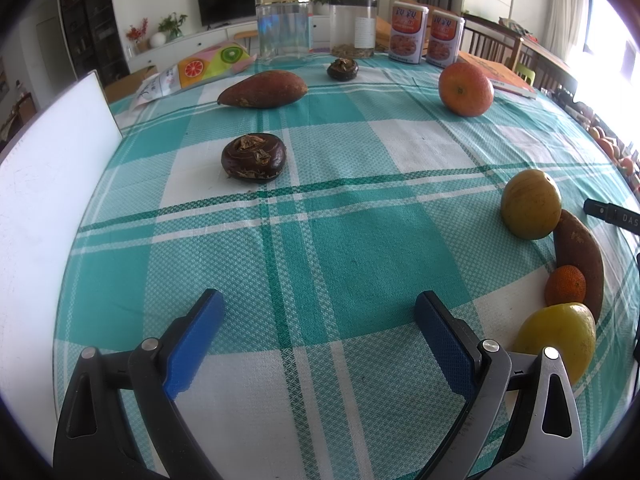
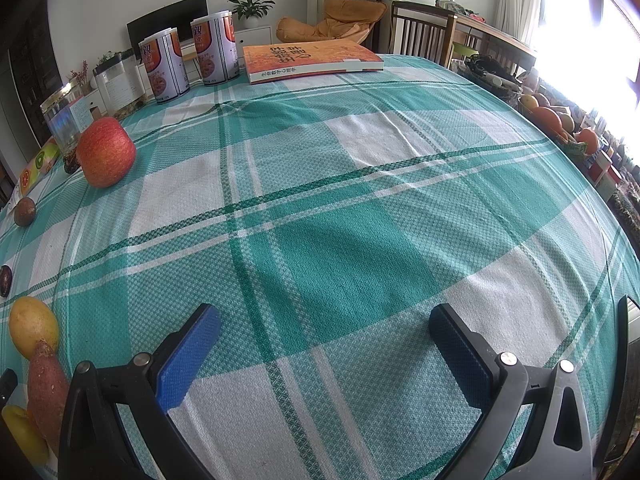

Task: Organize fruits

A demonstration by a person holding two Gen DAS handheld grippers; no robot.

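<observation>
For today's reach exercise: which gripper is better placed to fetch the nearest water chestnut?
Left. The left gripper is open with the water chestnut just ahead; the right gripper faces bare tablecloth.

Checked tablecloth (image 1: 320, 240) (teal and white) carries scattered fruits, two jars, two cans, a book (image 2: 308, 60).

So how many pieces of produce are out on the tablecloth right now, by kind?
Sweet potatoes: 2
Water chestnuts: 2
Yellow-green round fruits: 2
Red-orange apple: 1
Small tangerine: 1
Total: 8
</observation>
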